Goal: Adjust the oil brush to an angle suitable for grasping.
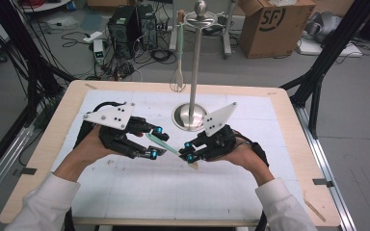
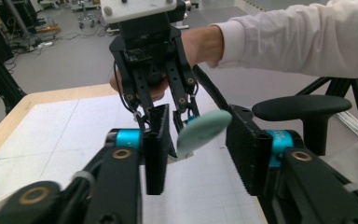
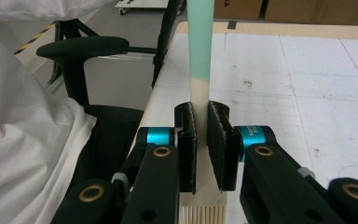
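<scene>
Mint-green silicone covered most of the brush [image 1: 166, 144], which hung just above the middle of the counter [image 1: 38, 159], bridging the two hand-held grippers. Its handle turned cream-coloured towards the bristle end, and in the right gripper view the ribbed cream bristles [image 3: 204, 214] showed below the jaws. The right hand-held gripper [image 1: 189, 151] was clamped narrow on that cream part of the handle, just above the bristles. The left hand-held gripper [image 1: 155, 142] stood at the rounded green end [image 2: 204, 131], its jaws partly apart; in the left gripper view the tip lay between the pads with a clear gap on the right side, so it was not yet pinched.

By its look the brush would be light and a little flexible, the silicone grippy rather than slippery, and not fragile. The flat handle offered the surest hold across its broad faces, well in from the tip; a grip at the very end might let it pivot or slip out. The bristles were soft and best left alone.

Far from the person, at the middle of the counter, stood a metal stand [image 1: 192, 72] on a round base, with a whisk [image 1: 178, 77] on a green handle hanging from its top. It stood near the right gripper and could be bumped if the brush swung that way. On the floor beyond lay cables, electronics and a cardboard box [image 1: 277, 26], well apart from the work.
</scene>
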A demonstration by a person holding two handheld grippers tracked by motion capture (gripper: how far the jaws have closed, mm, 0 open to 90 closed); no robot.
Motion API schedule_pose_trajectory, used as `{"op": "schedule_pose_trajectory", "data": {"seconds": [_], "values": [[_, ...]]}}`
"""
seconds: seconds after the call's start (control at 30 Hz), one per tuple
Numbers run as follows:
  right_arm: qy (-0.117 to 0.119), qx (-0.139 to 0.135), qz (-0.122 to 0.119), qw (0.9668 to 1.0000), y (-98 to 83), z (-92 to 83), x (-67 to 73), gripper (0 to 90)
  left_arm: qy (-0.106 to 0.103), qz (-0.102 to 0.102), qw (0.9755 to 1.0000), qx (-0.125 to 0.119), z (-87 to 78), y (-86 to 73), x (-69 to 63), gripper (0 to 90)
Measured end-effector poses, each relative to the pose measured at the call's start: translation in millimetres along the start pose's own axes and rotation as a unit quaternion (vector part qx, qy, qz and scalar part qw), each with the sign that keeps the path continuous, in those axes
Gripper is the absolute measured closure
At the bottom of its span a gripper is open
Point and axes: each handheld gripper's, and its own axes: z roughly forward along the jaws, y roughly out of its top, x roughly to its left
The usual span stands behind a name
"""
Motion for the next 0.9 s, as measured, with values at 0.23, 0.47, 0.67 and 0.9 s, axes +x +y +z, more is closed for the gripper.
{"op": "schedule_pose_trajectory", "data": {"seconds": [0.23, 0.47, 0.67, 0.9], "values": [[0.009, -0.005, 0.007, 0.9999, -0.3, 3.3, -1.2, 82.4, 0.007, 0.002, 1.0000, 0.003, -0.6, 0.2, 0.5, 75.6], [0.010, -0.010, 0.016, 0.9998, -0.5, 2.8, -2.5, 82.2, 0.023, -0.005, 0.9997, 0.007, -1.2, 2.4, -1.1, 76.6], [0.001, -0.021, 0.023, 0.9995, -0.4, 0.7, -2.7, 80.3, 0.032, -0.004, 0.9995, 0.001, -2.3, 3.9, -1.0, 76.9], [-0.009, -0.017, 0.027, 0.9994, -1.4, 1.7, -3.1, 65.8, 0.038, -0.007, 0.9993, 0.001, -2.3, 4.6, -0.7, 77.0]]}}
